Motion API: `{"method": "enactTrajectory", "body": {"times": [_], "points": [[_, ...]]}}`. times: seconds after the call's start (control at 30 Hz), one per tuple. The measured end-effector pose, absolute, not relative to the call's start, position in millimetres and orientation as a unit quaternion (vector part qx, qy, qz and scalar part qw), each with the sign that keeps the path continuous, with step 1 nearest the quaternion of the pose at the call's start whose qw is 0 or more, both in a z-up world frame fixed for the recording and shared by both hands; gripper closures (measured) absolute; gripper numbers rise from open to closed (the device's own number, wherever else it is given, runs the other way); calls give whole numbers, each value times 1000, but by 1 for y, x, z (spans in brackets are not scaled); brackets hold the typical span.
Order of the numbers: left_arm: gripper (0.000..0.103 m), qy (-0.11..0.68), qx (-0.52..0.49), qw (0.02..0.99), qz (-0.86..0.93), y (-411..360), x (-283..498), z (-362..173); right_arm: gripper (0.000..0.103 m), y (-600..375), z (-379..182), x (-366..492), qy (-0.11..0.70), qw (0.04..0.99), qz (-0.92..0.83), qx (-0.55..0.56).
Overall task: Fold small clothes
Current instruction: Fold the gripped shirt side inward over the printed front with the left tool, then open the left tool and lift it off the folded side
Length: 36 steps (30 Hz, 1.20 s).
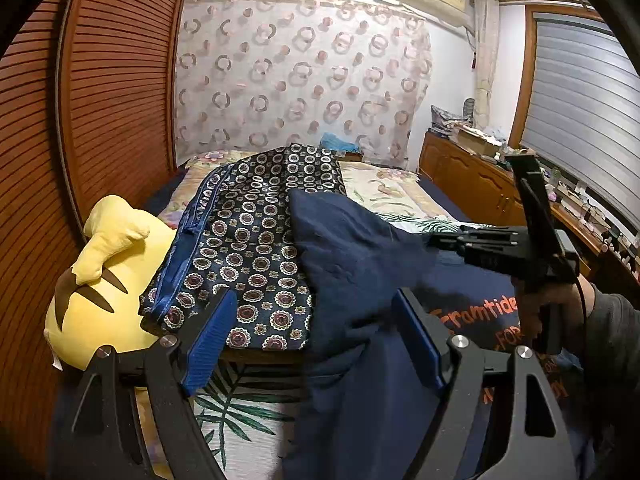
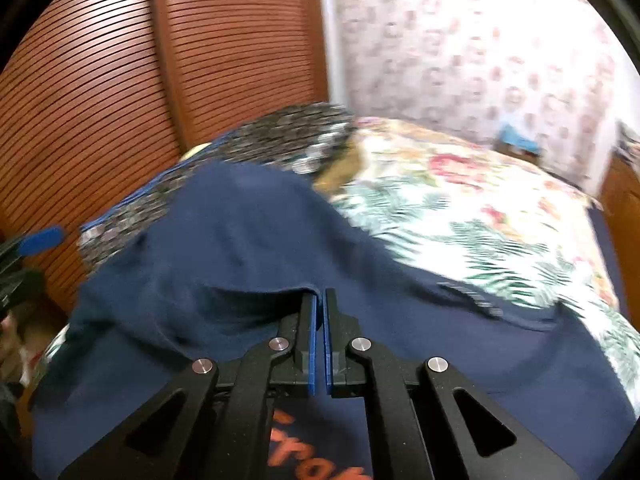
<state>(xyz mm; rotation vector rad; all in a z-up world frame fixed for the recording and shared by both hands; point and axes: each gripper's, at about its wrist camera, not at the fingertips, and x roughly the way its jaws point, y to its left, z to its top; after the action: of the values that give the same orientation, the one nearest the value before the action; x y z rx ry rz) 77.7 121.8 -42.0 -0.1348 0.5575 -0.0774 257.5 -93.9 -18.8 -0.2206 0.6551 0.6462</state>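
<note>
A navy T-shirt with orange lettering [image 1: 352,264] lies on the bed, one part lifted. My right gripper [image 2: 320,300] is shut on a fold of this navy shirt [image 2: 240,240] and holds it raised; it shows in the left wrist view [image 1: 436,242] at the right, pinching the cloth. My left gripper [image 1: 316,312] is open and empty, its blue pads [image 1: 212,340] wide apart above the shirt's left edge. A dark patterned garment [image 1: 260,232] lies beyond, partly under the shirt.
A yellow plush toy [image 1: 108,276] sits at the bed's left edge by the wooden louvred wardrobe [image 1: 100,100]. The floral bedspread [image 2: 460,208] covers the bed. A wooden cabinet [image 1: 472,184] with clutter stands at the right under a window.
</note>
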Motion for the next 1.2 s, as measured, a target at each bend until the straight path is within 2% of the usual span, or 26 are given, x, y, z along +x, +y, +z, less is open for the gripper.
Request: {"method": "enactTrajectory", "body": {"times": [0.1, 0.17, 0.23, 0.33, 0.37, 0.43, 0.53, 0.87, 0.97, 1.03, 1.2], "points": [[23, 276, -65, 958, -41, 119, 79, -42, 100, -96, -26, 260, 331, 889, 298, -107], [23, 277, -63, 958, -44, 117, 81, -41, 91, -92, -29, 262, 336, 891, 286, -109], [23, 279, -60, 957, -48, 116, 84, -40, 70, -92, -28, 262, 339, 891, 279, -114], [23, 281, -58, 956, -60, 112, 91, -38, 52, -90, -26, 256, 346, 885, 290, -111], [26, 282, -58, 955, -65, 113, 94, -38, 52, -91, -22, 258, 347, 884, 293, -111], [44, 289, -56, 953, -76, 111, 100, -39, 52, -96, -16, 257, 346, 883, 296, -114], [55, 299, -43, 949, -84, 105, 111, -41, 52, -107, -12, 248, 341, 886, 289, -120], [70, 337, 5, 938, -81, 84, 141, -51, 52, -129, 0, 217, 330, 889, 302, -101], [79, 343, 13, 936, -75, 82, 143, -54, 52, -131, 2, 211, 325, 889, 308, -96], [92, 343, 17, 936, -72, 81, 141, -54, 52, -133, 2, 208, 323, 889, 309, -94], [95, 328, 13, 940, -91, 74, 125, -44, 52, -138, 4, 207, 318, 892, 309, -91]]}}
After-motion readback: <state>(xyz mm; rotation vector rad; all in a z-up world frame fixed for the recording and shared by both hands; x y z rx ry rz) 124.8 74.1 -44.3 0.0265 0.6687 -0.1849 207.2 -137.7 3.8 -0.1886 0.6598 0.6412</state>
